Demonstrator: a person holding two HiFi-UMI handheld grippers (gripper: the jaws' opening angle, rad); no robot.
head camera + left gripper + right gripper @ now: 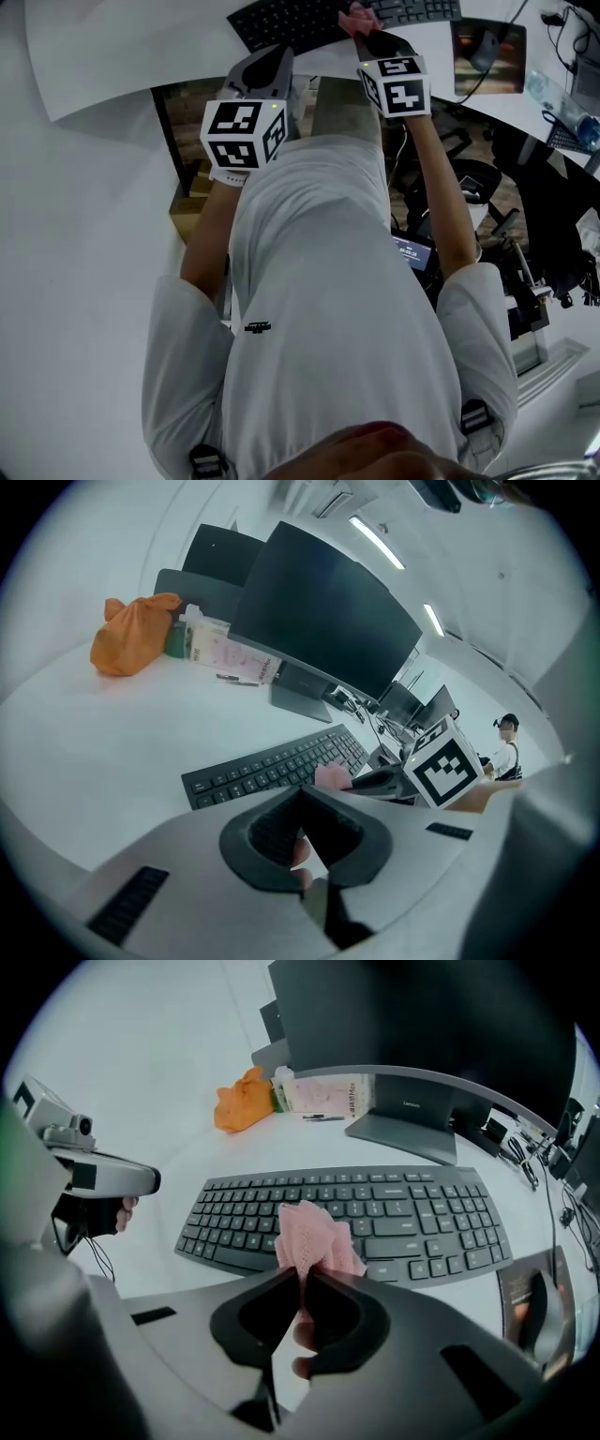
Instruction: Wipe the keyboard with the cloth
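Right gripper [305,1274] clamped on pink cloth [314,1237], which sits at the keyboard's [375,1208] front edge. Left gripper [302,794] jaws together, empty, near the keyboard's left end, with open desk [94,752] beyond.

The top edge of the head view cuts off the far side of the keyboard [291,21], and my right claw [367,37] covers all but a pink corner of the cloth [354,15]. In the right gripper view the cloth's lower end is lost between my jaws, and its bunch hides several keys at the keyboard's middle. Behind the keyboard, the print on the box [323,1096] is too small to read, and the monitor [422,1026] runs off the top.
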